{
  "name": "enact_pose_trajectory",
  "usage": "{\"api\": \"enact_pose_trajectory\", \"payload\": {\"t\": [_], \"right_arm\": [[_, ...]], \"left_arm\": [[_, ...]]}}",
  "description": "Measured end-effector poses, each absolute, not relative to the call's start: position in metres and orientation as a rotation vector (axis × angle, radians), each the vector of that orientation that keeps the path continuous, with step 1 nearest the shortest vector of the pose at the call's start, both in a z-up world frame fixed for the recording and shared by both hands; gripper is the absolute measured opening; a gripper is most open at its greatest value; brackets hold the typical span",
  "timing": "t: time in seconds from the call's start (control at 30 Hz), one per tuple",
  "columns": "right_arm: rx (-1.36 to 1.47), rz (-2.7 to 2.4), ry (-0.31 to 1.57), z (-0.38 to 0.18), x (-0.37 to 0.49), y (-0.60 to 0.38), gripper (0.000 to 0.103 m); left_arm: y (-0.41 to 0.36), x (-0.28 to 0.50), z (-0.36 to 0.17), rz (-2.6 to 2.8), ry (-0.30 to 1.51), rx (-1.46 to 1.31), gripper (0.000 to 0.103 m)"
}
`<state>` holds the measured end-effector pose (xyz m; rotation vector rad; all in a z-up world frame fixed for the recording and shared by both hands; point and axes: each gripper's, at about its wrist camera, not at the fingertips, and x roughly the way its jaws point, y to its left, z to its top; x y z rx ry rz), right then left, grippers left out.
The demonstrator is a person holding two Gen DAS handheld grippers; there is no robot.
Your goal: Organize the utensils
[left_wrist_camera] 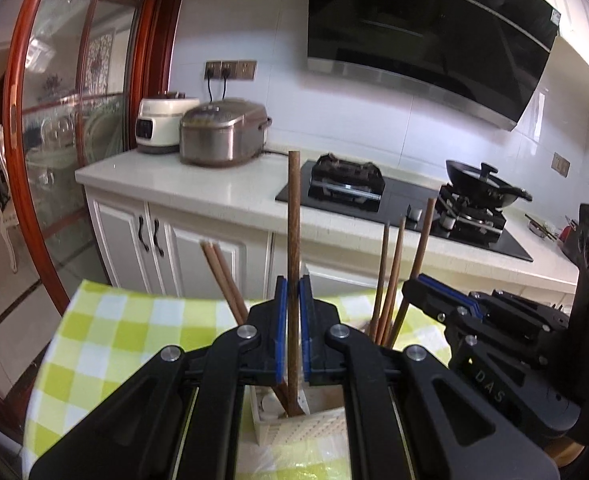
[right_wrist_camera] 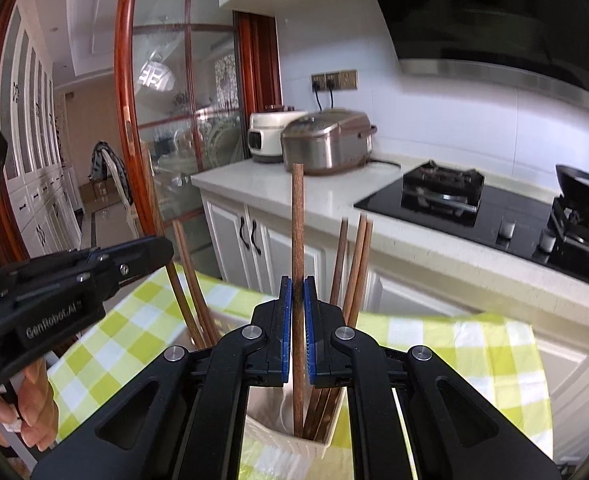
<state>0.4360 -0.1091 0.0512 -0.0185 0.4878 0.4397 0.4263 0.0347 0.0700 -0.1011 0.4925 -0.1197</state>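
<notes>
Each of my grippers, left [left_wrist_camera: 293,330] and right [right_wrist_camera: 298,330], has its jaws pinching one upright chopstick [left_wrist_camera: 293,240] [right_wrist_camera: 297,240] whose tip is already inside the holder [left_wrist_camera: 294,428] among several others, release remaining.

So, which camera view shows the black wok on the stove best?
The left wrist view: the black wok shows whole there, with lid and knob, on its burner. In the right wrist view the wok sits at the frame's right edge, partly cut off.

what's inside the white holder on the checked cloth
Brown chopsticks stand in the white holder, one gripped by each tongs, right and left. The holder's bottom is hidden by the tongs.
</notes>
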Motion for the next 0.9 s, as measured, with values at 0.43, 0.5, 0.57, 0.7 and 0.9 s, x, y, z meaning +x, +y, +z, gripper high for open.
{"api": "enact_pose_trajectory", "payload": {"t": [0.43,0.5,0.57,0.7,0.9], "right_arm": [[-0.029,0.421,0.541,0.035,0.436,-0.108,0.009],[-0.024,0.417,0.529,0.042,0.430,-0.112,0.009],[-0.024,0.414,0.509,0.052,0.421,-0.117,0.009],[-0.022,0.420,0.467,0.071,0.392,-0.126,0.013],[0.007,0.428,0.409,0.085,0.345,-0.143,0.039]], "left_arm": [[0.038,0.421,0.035,-0.084,0.547,-0.064,0.007],[0.040,0.414,0.040,-0.077,0.537,-0.060,0.008],[0.042,0.403,0.051,-0.064,0.513,-0.051,0.025],[0.044,0.372,0.077,-0.037,0.435,-0.034,0.051],[0.040,0.317,0.098,0.029,0.343,-0.005,0.088]]}}
